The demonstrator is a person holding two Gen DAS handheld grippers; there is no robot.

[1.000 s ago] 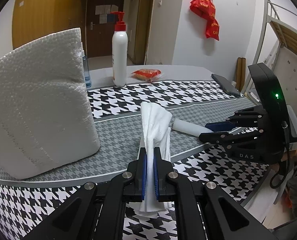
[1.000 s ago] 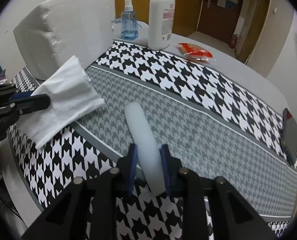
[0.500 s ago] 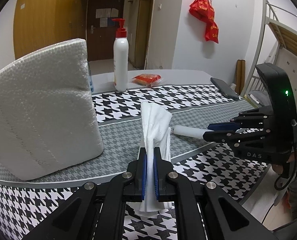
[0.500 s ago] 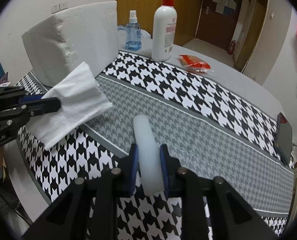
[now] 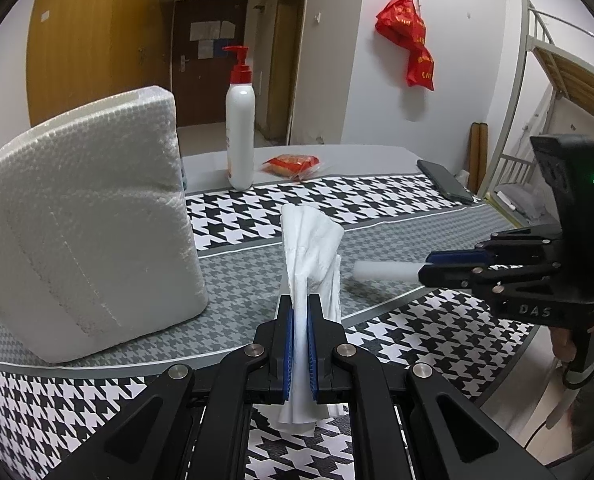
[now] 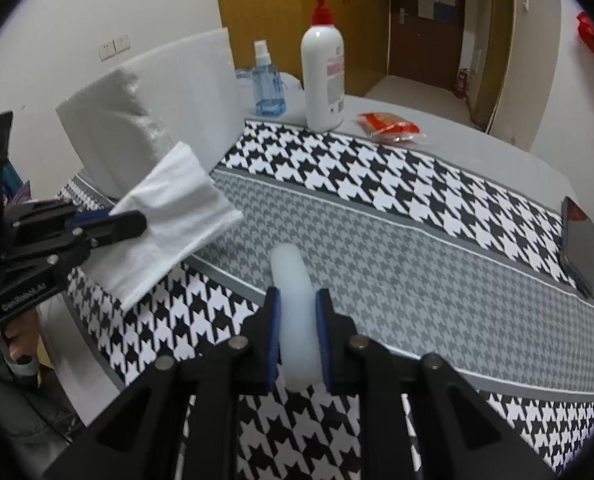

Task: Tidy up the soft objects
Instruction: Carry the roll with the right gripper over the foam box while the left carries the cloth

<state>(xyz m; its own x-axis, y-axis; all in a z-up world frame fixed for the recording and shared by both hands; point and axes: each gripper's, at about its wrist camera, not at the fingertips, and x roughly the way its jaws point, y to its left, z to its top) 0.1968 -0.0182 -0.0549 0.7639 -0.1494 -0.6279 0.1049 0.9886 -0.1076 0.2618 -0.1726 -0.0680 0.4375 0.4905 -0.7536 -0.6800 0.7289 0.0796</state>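
A: Item one?
B: Left tool (image 5: 300, 312), clamped on a crumpled white tissue sheet (image 5: 311, 248), held above the houndstooth-covered worktop (image 5: 377, 200).
A: Item two?
B: Right tool (image 6: 297, 316), pressed onto a pale foam cylinder (image 6: 293, 280), lifted over the worktop's grey band. Large white foam block (image 5: 85, 216) stands left.

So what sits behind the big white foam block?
In the right wrist view, a blue spray bottle stands behind the foam block. From the left wrist view the block hides nearly all of it.
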